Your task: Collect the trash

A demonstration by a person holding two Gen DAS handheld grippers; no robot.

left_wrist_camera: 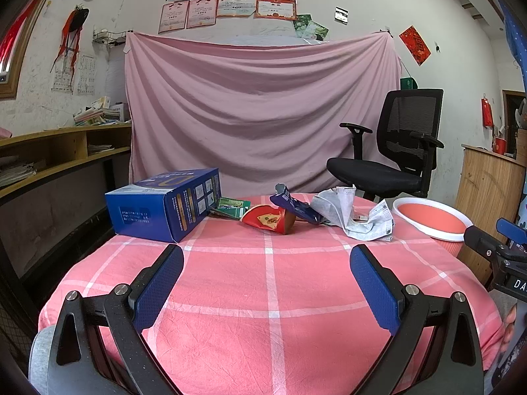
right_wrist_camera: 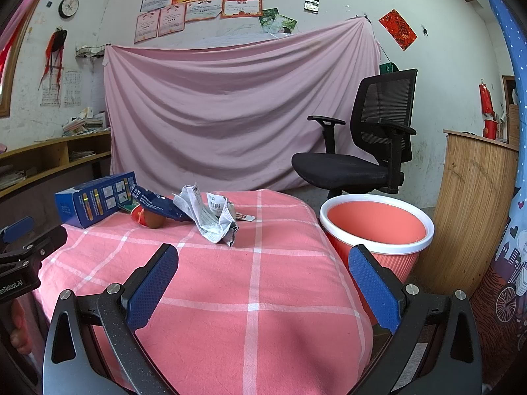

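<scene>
Trash lies at the far end of a table under a pink checked cloth (left_wrist_camera: 270, 296) (right_wrist_camera: 257, 296): a blue carton (left_wrist_camera: 164, 207) (right_wrist_camera: 95, 199), a crushed red paper cup (left_wrist_camera: 268, 219) (right_wrist_camera: 148, 219), a dark blue wrapper (left_wrist_camera: 294, 205) (right_wrist_camera: 158, 204), a small green packet (left_wrist_camera: 230, 205) and a crumpled white face mask (left_wrist_camera: 355, 217) (right_wrist_camera: 210, 219). A coral bin with a white rim (left_wrist_camera: 434, 219) (right_wrist_camera: 378, 227) stands beside the table's right edge. My left gripper (left_wrist_camera: 266, 263) hangs open over the near cloth, empty. My right gripper (right_wrist_camera: 263, 263) is open and empty too, near the right edge.
A black office chair (left_wrist_camera: 395, 151) (right_wrist_camera: 362, 151) stands behind the table before a hanging pink sheet (left_wrist_camera: 260, 108). A wooden cabinet (right_wrist_camera: 477, 210) is right of the bin. Wooden shelves (left_wrist_camera: 59, 154) run along the left wall. Each gripper's body shows at the other view's edge.
</scene>
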